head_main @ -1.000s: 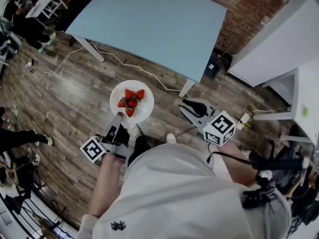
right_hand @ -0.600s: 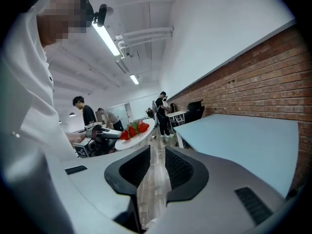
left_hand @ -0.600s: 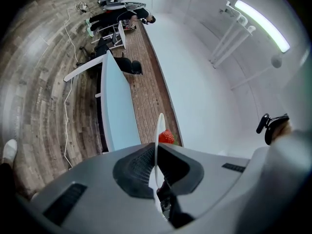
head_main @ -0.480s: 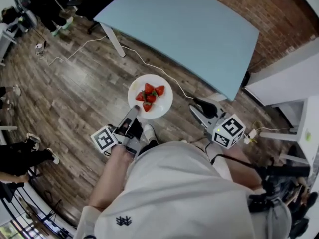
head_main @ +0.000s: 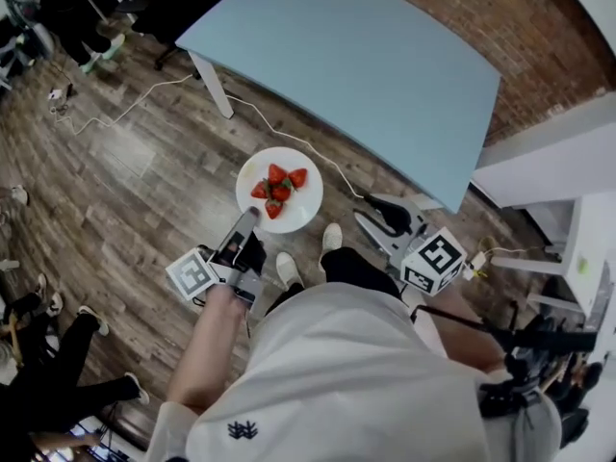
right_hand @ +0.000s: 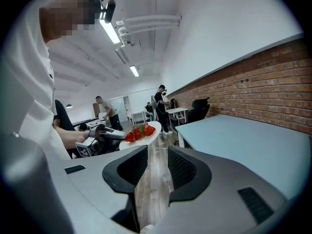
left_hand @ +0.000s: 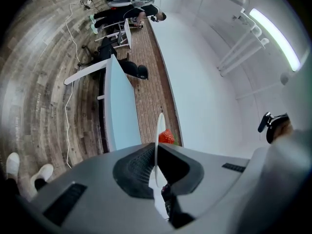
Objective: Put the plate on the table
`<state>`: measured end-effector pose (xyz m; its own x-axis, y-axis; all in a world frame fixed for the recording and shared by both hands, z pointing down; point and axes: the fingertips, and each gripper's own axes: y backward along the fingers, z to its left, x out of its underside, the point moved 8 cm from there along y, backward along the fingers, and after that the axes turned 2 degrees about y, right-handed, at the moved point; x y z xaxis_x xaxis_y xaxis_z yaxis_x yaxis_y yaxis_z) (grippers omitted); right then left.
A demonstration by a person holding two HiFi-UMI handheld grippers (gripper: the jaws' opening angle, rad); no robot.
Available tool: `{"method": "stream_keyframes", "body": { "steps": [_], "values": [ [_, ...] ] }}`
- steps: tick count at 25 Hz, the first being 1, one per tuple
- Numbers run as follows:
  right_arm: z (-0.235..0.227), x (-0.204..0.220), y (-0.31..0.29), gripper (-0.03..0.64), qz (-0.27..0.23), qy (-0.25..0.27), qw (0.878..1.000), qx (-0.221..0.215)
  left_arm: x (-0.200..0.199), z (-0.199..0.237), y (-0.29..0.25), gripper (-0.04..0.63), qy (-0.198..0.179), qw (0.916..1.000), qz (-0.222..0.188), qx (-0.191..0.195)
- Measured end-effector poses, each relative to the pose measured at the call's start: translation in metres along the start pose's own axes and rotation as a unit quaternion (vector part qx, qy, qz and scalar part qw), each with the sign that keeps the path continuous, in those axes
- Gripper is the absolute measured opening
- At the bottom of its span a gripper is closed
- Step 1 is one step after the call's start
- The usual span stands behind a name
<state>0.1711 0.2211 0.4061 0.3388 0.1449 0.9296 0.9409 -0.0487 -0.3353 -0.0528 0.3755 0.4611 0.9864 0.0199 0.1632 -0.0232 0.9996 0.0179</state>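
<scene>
A white plate point(head_main: 279, 189) with several strawberries point(head_main: 277, 189) hangs over the wooden floor, short of the light blue table point(head_main: 356, 56). My left gripper point(head_main: 248, 218) is shut on the plate's near rim. In the left gripper view the plate point(left_hand: 158, 145) stands edge-on between the jaws of that gripper point(left_hand: 157, 165), with a strawberry point(left_hand: 166, 137) behind it. My right gripper point(head_main: 373, 210) is to the right of the plate, apart from it. Its jaws have just been opening and nothing is between them. The right gripper view point(right_hand: 157, 167) shows the plate point(right_hand: 142, 133) ahead to the left and the table point(right_hand: 243, 145) to the right.
A white cable point(head_main: 279, 128) runs across the floor by the table leg point(head_main: 209, 85). White desks point(head_main: 549, 152) stand at the right. People and chairs are at the far upper left. The person's shoes point(head_main: 289, 266) are just below the plate.
The person has walked closer to the blue table, carrying the plate in the left gripper. Both grippers moved along. The right gripper's jaws look wider apart.
</scene>
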Motion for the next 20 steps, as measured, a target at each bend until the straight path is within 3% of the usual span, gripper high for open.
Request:
{"method": "stream_keyframes", "body": {
  "steps": [5, 12, 20],
  "values": [
    [-0.013, 0.0, -0.004, 0.117, -0.002, 0.009, 1.0, 0.008, -0.033, 0.008, -0.036, 0.011, 0.001, 1.0, 0.001, -0.008],
    [-0.144, -0.042, -0.063, 0.115, -0.026, -0.003, 1.0, 0.0, -0.082, 0.017, -0.094, 0.011, 0.001, 0.9999, -0.001, -0.012],
    [-0.254, -0.059, -0.066, 0.115, -0.036, -0.005, 0.999, 0.023, -0.132, 0.03, -0.22, 0.011, -0.029, 0.9995, 0.01, -0.009]
  ]
}}
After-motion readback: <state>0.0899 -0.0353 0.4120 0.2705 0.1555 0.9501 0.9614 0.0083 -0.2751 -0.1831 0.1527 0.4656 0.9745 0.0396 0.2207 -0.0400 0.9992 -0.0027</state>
